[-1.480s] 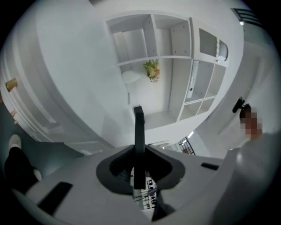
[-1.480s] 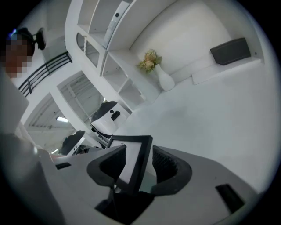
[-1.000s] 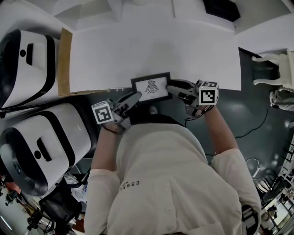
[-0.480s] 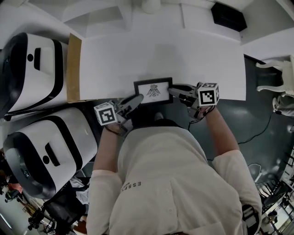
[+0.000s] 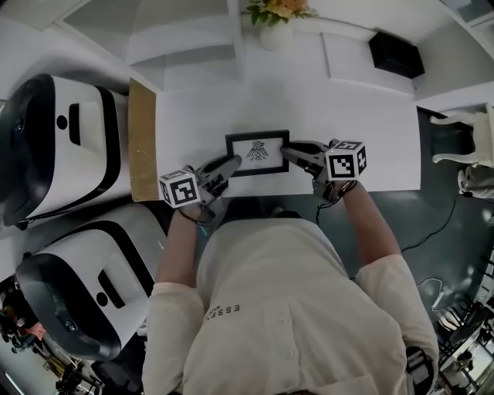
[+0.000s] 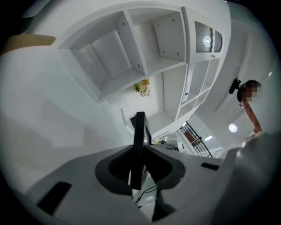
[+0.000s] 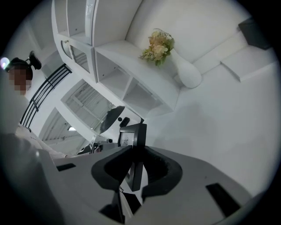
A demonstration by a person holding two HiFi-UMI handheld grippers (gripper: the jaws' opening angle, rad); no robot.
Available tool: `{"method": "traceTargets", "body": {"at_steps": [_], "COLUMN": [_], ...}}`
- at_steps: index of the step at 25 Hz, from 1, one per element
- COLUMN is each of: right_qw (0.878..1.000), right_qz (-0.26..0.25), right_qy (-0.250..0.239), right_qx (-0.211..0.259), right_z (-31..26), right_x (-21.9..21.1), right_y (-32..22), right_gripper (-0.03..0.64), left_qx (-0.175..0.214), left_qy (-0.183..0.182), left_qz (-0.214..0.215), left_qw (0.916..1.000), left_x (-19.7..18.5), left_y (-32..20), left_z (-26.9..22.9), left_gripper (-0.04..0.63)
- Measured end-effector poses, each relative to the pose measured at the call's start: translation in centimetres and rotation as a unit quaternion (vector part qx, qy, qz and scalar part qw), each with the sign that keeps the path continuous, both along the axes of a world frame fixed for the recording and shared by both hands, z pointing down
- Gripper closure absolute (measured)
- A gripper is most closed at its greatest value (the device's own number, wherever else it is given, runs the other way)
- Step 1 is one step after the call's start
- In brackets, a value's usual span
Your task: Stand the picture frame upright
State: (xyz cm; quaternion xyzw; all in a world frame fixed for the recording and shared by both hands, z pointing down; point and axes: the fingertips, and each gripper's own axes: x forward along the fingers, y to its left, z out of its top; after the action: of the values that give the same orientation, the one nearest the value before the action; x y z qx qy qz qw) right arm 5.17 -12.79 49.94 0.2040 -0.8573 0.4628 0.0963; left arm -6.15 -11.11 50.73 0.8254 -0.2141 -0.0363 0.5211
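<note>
**Position of the workpiece.** The picture frame (image 5: 257,152) is over the white surface (image 5: 347,139), in from the near edge and directly ahead of the person. Its printed face is turned toward the head view. Whether its lower edge touches the surface cannot be determined.

**Controlling relation.** The long axis of the frame runs from 9 o'clock to 3 o'clock in the head view. The left tongs (image 5: 234,162) meet the short edge at 9 o'clock. The right tongs (image 5: 285,150) meet the short edge at 3 o'clock. Neither hand is nearer, as the frame spans the gap between them. Any tilt to upright therefore turns about this 9-to-3 line.

**State of the tongs.**
- The left tongs are clenched on the frame's left edge, which shows edge-on between the pads.
- The right tongs have just been closing and now grasp the right edge, which is also seen edge-on between the pads.

**Change from the earlier frame.** One second ago the frame lay at the near edge of the surface. It now sits further in toward 12 o'clock. A vase of flowers (image 5: 276,23) has entered the view at 12 o'clock.
</note>
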Motion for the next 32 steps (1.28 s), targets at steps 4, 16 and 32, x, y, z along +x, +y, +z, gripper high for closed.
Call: {"method": "traceTargets", "body": {"at_steps": [4, 16, 32], "right_qw": [1.0, 0.989, 0.964], "right_qz": [0.025, 0.081, 0.104], "right_qy": [0.009, 0.101, 0.205], "right_qx": [0.007, 0.069, 0.135], "right_z": [-0.3, 1.0, 3.6], "right_x": [-2.0, -4.7, -5.4], "right_y": [-3.1, -11.5, -18.6], "right_gripper": [0.526, 0.526, 0.526], "left_qx": [0.011, 0.092, 0.169], "left_qy": [-0.01, -0.114, -0.192], "left_qz": [0.017, 0.086, 0.115], "left_qw": [0.9998, 0.9855, 0.9598], "left_x": [-2.0, -4.4, -4.6], "left_y": [-3.3, -12.4, -19.4], "left_z": [0.0, 1.7, 4.3], "left_gripper": [0.522, 0.517, 0.506]}}
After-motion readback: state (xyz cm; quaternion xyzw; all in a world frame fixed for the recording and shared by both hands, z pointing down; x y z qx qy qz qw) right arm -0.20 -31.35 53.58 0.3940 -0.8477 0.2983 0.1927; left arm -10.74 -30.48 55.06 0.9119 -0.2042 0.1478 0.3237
